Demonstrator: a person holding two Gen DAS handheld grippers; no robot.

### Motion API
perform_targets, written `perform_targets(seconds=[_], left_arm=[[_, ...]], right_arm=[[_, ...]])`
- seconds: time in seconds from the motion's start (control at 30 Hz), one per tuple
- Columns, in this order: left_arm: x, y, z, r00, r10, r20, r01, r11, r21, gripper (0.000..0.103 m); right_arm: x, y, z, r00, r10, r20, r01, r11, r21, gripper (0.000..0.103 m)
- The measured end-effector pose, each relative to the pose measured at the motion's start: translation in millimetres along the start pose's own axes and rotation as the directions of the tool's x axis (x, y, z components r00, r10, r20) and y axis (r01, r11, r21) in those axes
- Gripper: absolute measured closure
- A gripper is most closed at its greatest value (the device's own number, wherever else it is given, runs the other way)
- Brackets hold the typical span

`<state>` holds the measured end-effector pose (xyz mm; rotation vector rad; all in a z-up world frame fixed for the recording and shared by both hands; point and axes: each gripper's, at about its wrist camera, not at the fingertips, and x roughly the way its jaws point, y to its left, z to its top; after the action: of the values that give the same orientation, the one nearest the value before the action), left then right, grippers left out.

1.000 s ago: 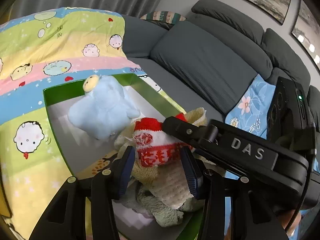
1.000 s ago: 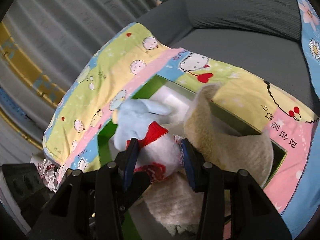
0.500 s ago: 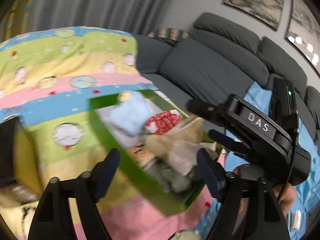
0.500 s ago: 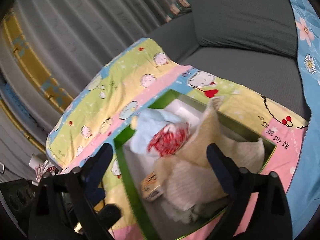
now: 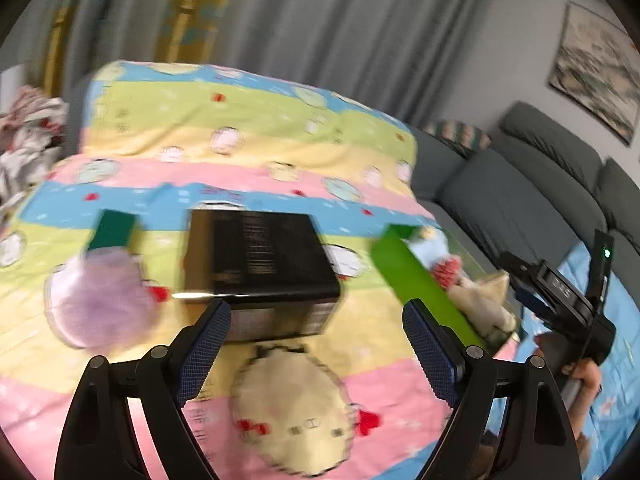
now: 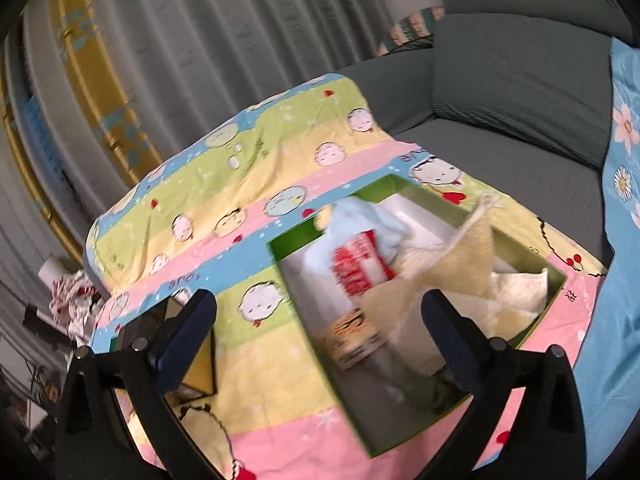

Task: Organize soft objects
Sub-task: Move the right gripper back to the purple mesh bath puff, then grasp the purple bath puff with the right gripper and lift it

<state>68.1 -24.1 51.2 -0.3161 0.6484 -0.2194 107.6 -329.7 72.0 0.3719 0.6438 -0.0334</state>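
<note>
The green box [image 6: 276, 252] lies on the cartoon blanket and holds a red-and-white sock [image 6: 358, 266], a light blue plush [image 6: 360, 216] and cream cloths [image 6: 452, 264]. My right gripper [image 6: 320, 312] hangs above the box's near side. Its jaws are opening, wide apart, with nothing between the pads. My left gripper [image 5: 314, 320] hovers left of the box, over a black case [image 5: 260, 256]. Its jaws are opening too and grip nothing. The green box wall [image 5: 420, 276] and the sock [image 5: 446, 270] show at the right of the left wrist view, blurred.
A fluffy lilac thing [image 5: 100, 296] and a dark green piece [image 5: 112, 228] lie left of the black case. The striped blanket [image 6: 240, 184] covers the seat. The grey sofa [image 6: 500, 80], a blue flowered cloth [image 6: 624, 140] and curtains [image 5: 320, 20] stand around. The right tool's body [image 5: 560, 292] is held by a hand [image 5: 584, 376].
Both grippers let go of the red-and-white sock, which now lies in the green box. Both opened wide and drew back. The left one swung left to the black case.
</note>
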Motion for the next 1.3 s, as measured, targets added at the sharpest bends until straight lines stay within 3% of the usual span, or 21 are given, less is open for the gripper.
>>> perform_targets(seconds=[0.33,0.5,0.67,0.73,0.83,0.93,1.07,1.2,1.3], left_arm=[[-39,103,-19,0.995,0.082,0.052,-0.071,0.981,-0.181,0.015],[-36,150,-33,0.998,0.054,0.040,-0.038,0.946,-0.322,0.011],[-38,185,-40,0.996,-0.009,0.086,0.049,0.879,-0.474,0.011],[-33,196,-42,0.997,-0.016,0.076,0.054,0.850,-0.524,0.011],[-25,205,-43,1.000,0.014,0.012,-0.005,0.842,-0.540,0.011],[-21,215,-46,0.998,0.061,-0.010,-0.057,0.829,-0.556,0.011],[-13,227,-49,0.995,0.101,-0.024,-0.096,0.812,-0.575,0.011],[-2,229,-51,0.994,0.096,-0.051,-0.109,0.820,-0.562,0.011],[5,231,-51,0.992,0.110,-0.068,-0.129,0.822,-0.555,0.011]], right_arm=[[7,104,-40,0.994,0.081,-0.069,-0.095,0.968,-0.231,0.001],[21,164,-65,0.989,0.099,-0.114,-0.134,0.925,-0.356,0.001],[32,212,-82,0.970,0.155,-0.185,-0.219,0.888,-0.404,0.002],[38,229,-87,0.951,0.196,-0.239,-0.278,0.880,-0.385,0.002],[47,255,-95,0.909,0.258,-0.327,-0.368,0.866,-0.339,0.004],[59,284,-105,0.844,0.308,-0.439,-0.458,0.841,-0.289,0.008],[80,322,-122,0.775,0.307,-0.552,-0.512,0.818,-0.264,0.015],[116,345,-135,0.732,0.234,-0.640,-0.482,0.842,-0.243,0.022],[136,360,-145,0.732,0.161,-0.662,-0.450,0.844,-0.292,0.025]])
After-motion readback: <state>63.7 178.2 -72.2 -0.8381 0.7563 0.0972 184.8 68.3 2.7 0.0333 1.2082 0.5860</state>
